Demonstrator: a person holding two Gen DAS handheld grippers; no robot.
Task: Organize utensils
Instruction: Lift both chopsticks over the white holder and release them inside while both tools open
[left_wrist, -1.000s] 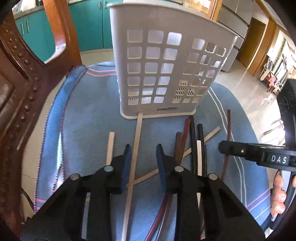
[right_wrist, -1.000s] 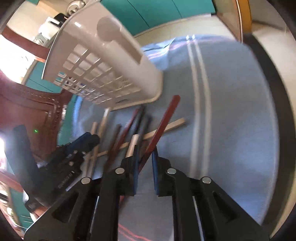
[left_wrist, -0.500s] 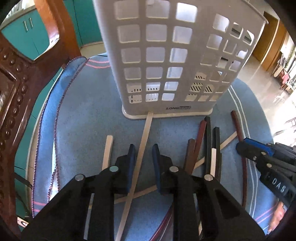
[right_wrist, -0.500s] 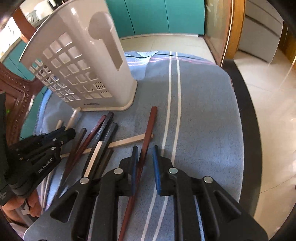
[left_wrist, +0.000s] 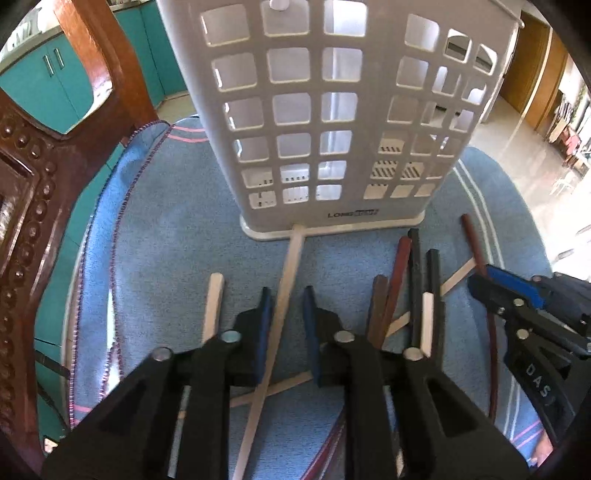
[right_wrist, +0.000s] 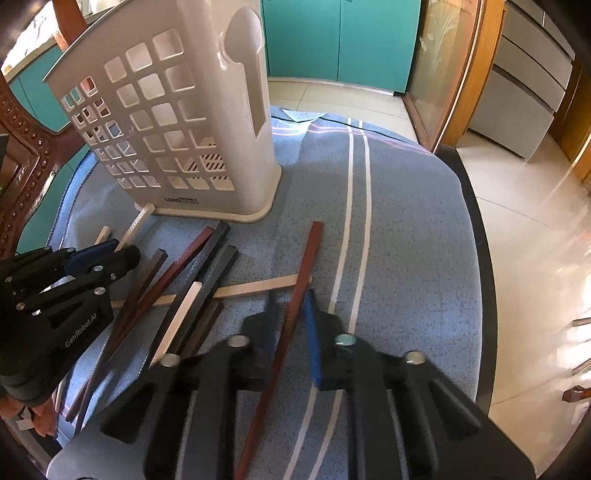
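A white lattice utensil holder (left_wrist: 332, 122) stands upright on a blue cloth (left_wrist: 166, 229); it also shows in the right wrist view (right_wrist: 177, 133). Several chopsticks lie loose in front of it. My left gripper (left_wrist: 286, 302) straddles a pale wooden chopstick (left_wrist: 288, 280) whose far end touches the holder's base; the jaws are narrowly apart and not clamped. My right gripper (right_wrist: 291, 306) straddles a reddish-brown chopstick (right_wrist: 299, 288), jaws also narrowly apart. A pile of dark, red and pale chopsticks (right_wrist: 192, 280) lies between the two grippers.
A carved wooden chair back (left_wrist: 33, 206) stands at the left. The table's dark edge (right_wrist: 476, 266) runs along the right, with tiled floor beyond. Teal cabinets (right_wrist: 332, 40) are behind.
Both grippers moved forward toward the holder and lower over the cloth. The left jaws narrowed around the pale chopstick. The right gripper swung to line up along the reddish-brown chopstick.
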